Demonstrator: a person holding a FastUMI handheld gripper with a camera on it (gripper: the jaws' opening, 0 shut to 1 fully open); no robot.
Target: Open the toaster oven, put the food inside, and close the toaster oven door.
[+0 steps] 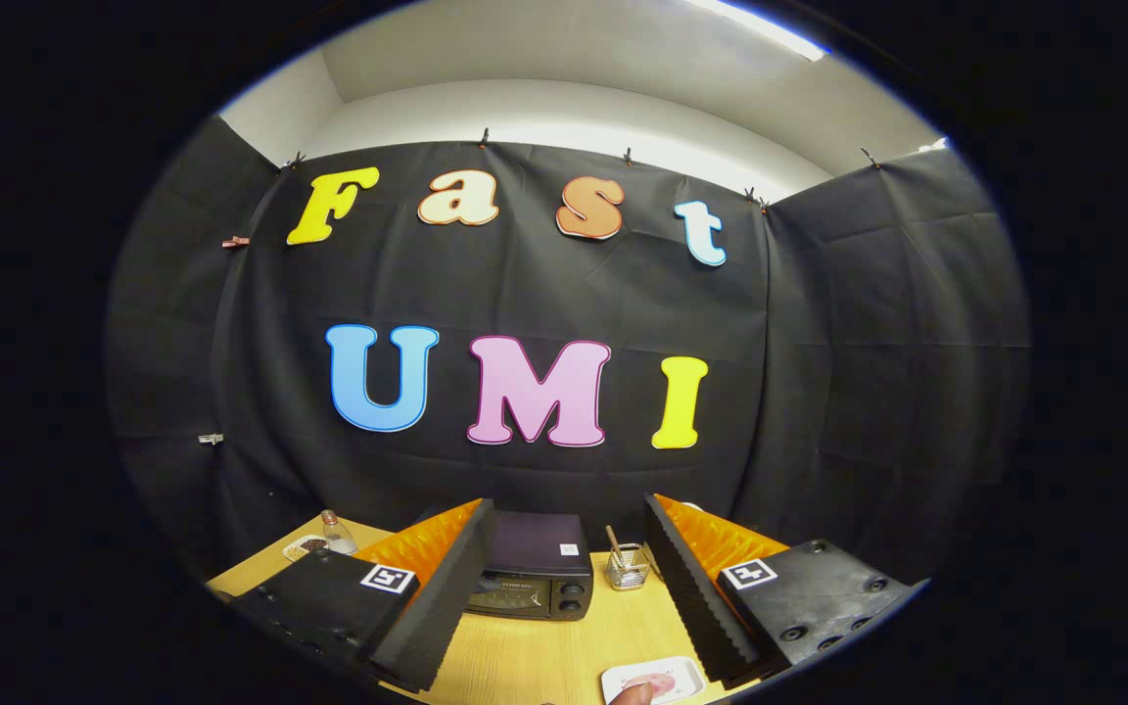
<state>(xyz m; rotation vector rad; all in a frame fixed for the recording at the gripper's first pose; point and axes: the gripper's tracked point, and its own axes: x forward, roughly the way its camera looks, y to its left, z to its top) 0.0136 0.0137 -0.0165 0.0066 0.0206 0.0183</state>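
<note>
I get even, fairly bright light from 1 ceiling strip (765, 27) at the upper right, glaring white. The black cloth soaks it up and reads dim. Fisheye bending curves everything toward the edges. The wooden table (544, 656) at bottom centre stays sharp, with soft shadows.

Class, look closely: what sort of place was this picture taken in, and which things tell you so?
Most likely a staged recording booth, not a real kitchen: black cloth walls clipped up around a wooden table holding a closed toaster oven. The open gripper points toward it, holding nothing.
</note>
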